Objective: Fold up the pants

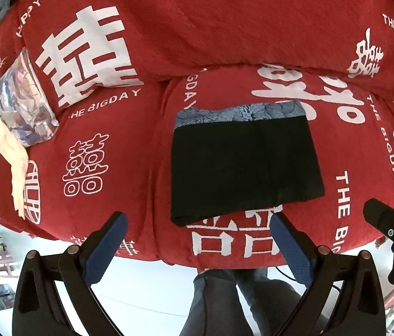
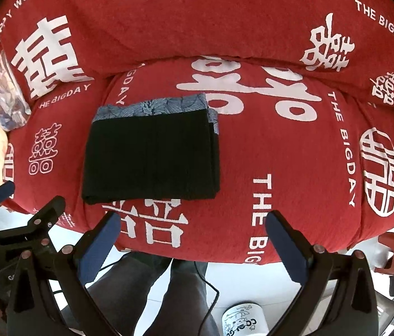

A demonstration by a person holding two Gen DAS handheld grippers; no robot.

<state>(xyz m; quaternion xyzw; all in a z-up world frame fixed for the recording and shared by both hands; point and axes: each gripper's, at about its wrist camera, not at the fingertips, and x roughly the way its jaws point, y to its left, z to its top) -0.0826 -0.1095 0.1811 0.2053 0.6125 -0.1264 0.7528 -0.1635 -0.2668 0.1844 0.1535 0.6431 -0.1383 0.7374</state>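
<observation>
The pants [image 1: 243, 165] lie folded into a flat black rectangle with a blue patterned band along the far edge, on a red sofa seat [image 1: 129, 151]. They also show in the right wrist view [image 2: 152, 154]. My left gripper [image 1: 198, 225] is open and empty, held above the seat's front edge, just short of the pants' near edge. My right gripper [image 2: 192, 224] is open and empty, near the seat's front edge, to the right of the pants. The right gripper shows at the right edge of the left wrist view [image 1: 393, 215].
The sofa's red cover [image 2: 295, 151] carries white characters and lettering, with a back cushion [image 2: 197, 14] behind. A patterned bag [image 1: 26, 103] and a pale cloth [image 1: 12, 162] lie on the left seat. The person's legs [image 2: 146, 294], a cable and a white cup [image 2: 243, 319] are below on the floor.
</observation>
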